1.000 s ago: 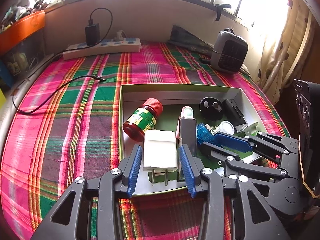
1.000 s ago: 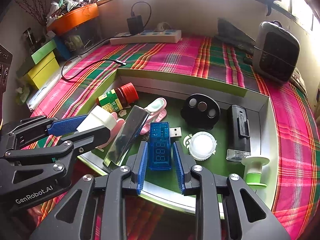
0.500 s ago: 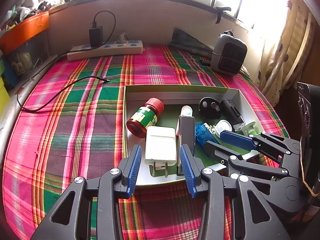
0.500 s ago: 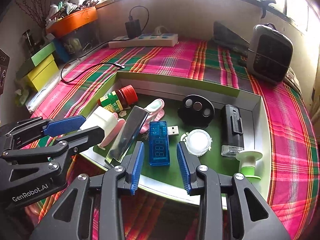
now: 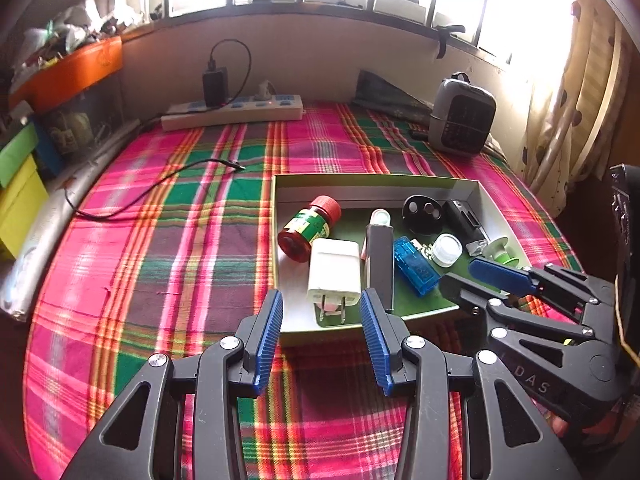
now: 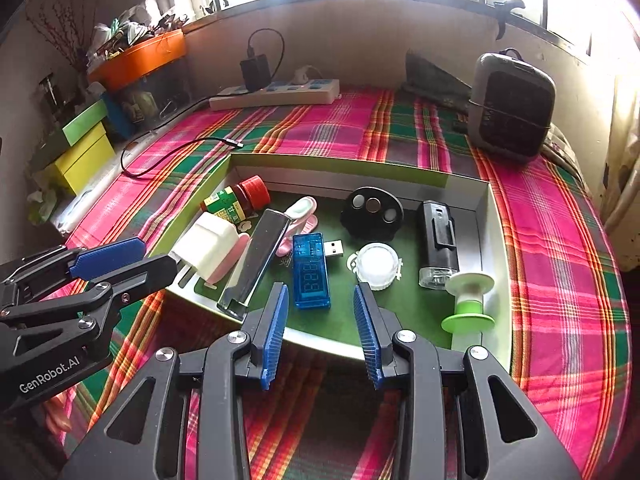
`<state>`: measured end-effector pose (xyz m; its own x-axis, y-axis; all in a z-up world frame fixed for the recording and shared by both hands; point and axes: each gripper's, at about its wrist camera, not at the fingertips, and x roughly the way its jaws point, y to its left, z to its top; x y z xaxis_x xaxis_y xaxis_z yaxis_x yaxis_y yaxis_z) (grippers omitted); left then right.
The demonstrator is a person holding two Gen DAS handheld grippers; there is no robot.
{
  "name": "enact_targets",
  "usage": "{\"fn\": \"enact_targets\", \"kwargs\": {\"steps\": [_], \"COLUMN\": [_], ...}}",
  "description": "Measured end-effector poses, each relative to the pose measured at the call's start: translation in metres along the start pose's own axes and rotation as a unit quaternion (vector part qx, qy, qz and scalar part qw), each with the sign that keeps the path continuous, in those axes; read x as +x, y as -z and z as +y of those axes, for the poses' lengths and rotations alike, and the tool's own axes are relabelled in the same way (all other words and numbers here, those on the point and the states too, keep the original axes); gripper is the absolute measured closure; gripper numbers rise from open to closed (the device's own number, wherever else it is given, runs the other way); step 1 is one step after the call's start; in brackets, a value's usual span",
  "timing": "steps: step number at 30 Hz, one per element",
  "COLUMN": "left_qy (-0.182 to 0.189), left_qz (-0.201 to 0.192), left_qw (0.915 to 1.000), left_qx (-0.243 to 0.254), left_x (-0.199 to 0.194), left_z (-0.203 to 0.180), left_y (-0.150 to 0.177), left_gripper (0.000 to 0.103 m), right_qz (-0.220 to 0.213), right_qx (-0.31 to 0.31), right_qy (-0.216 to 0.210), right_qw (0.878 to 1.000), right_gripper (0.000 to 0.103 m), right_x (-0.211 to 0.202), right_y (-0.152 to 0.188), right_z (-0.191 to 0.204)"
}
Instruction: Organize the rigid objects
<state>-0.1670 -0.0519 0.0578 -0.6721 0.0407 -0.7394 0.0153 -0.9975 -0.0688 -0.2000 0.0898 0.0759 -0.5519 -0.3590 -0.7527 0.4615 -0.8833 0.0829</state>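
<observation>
Left wrist view: left gripper (image 5: 320,336) jaws apart, nothing between the pads, poised over the near edge of the tray (image 5: 376,182). White charger plug (image 5: 335,272) lies just ahead of the jaws in the tray's near-left corner, prongs toward the gripper, long axis in line with the fingers. Nearer to this hand than to the other.

Right wrist view: right gripper (image 6: 320,332) jaws have just been opening; now parted, nothing clamped. Blue USB meter (image 6: 310,270) lies free just ahead near the tray's near edge, long axis along the fingers, plug end pointing away. Likely next pick unclear; both items already sit inside the tray.
</observation>
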Motion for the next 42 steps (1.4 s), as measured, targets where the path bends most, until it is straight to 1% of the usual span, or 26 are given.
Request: {"fn": "enact_targets", "kwargs": {"steps": [1, 3, 7, 10, 12, 13, 14, 16, 18, 19, 26, 30, 34, 39, 42], "left_qy": [-0.004, 0.002, 0.001, -0.006, -0.014, -0.017, -0.019, -0.018, -0.033, -0.034, -0.029, -0.027, -0.035, -0.043, -0.046], "left_qz": [-0.002, 0.0, -0.001, 0.0, -0.002, -0.002, -0.001, 0.002, 0.005, 0.006, 0.026, 0.031, 0.034, 0.031, 0.028], "left_qw": [1.0, 1.0, 0.9999, 0.9998, 0.9998, 0.9997, 0.9997, 0.9996, 0.9993, 0.9993, 0.9992, 0.9991, 0.9988, 0.9986, 0.9985], "left_qx": [0.0, -0.006, -0.013, -0.017, -0.017, -0.016, -0.016, -0.02, -0.016, -0.014, -0.002, -0.006, -0.001, 0.006, 0.006], "left_x": [-0.003, -0.007, -0.014, -0.018, -0.021, -0.021, -0.022, -0.021, -0.02, -0.019, -0.009, -0.005, -0.001, 0.001, 0.001], "left_z": [-0.001, 0.0, 0.001, 0.0, -0.002, -0.002, -0.003, -0.003, -0.004, -0.005, -0.015, -0.016, -0.02, -0.023, -0.024], "left_y": [0.002, 0.005, 0.014, 0.021, 0.027, 0.03, 0.033, 0.039, 0.046, 0.048, 0.065, 0.068, 0.071, 0.073, 0.074], "left_gripper": [0.063, 0.063, 0.063, 0.063, 0.063, 0.063, 0.063, 0.063, 0.063, 0.063, 0.063, 0.063, 0.063, 0.063, 0.061], "right_qz": [-0.001, -0.008, -0.017, -0.02, -0.022, -0.022, -0.021, -0.018, -0.014, -0.012, 0.011, 0.013, 0.021, 0.022, 0.019], "right_qx": [0.001, 0.004, 0.012, 0.019, 0.025, 0.029, 0.033, 0.036, 0.036, 0.036, 0.056, 0.064, 0.072, 0.072, 0.061], "right_qy": [0.001, 0.007, 0.018, 0.029, 0.034, 0.034, 0.034, 0.037, 0.043, 0.047, 0.057, 0.066, 0.071, 0.081, 0.092], "right_qw": [1.0, 1.0, 1.0, 0.999, 0.999, 0.999, 0.999, 0.999, 0.998, 0.998, 0.997, 0.996, 0.995, 0.994, 0.994], "right_gripper": [0.067, 0.067, 0.067, 0.067, 0.064, 0.059, 0.057, 0.057, 0.057, 0.057, 0.057, 0.056, 0.056, 0.056, 0.056], "right_x": [-0.002, -0.008, -0.022, -0.029, -0.033, -0.034, -0.035, -0.036, -0.036, -0.035, -0.029, -0.029, -0.028, -0.028, -0.027], "right_y": [0.001, 0.004, 0.013, 0.02, 0.024, 0.027, 0.03, 0.036, 0.042, 0.046, 0.065, 0.069, 0.073, 0.074, 0.075], "right_z": [0.0, 0.0, -0.003, -0.007, -0.009, -0.01, -0.01, -0.011, -0.011, -0.011, -0.018, -0.023, -0.027, -0.028, -0.024]}}
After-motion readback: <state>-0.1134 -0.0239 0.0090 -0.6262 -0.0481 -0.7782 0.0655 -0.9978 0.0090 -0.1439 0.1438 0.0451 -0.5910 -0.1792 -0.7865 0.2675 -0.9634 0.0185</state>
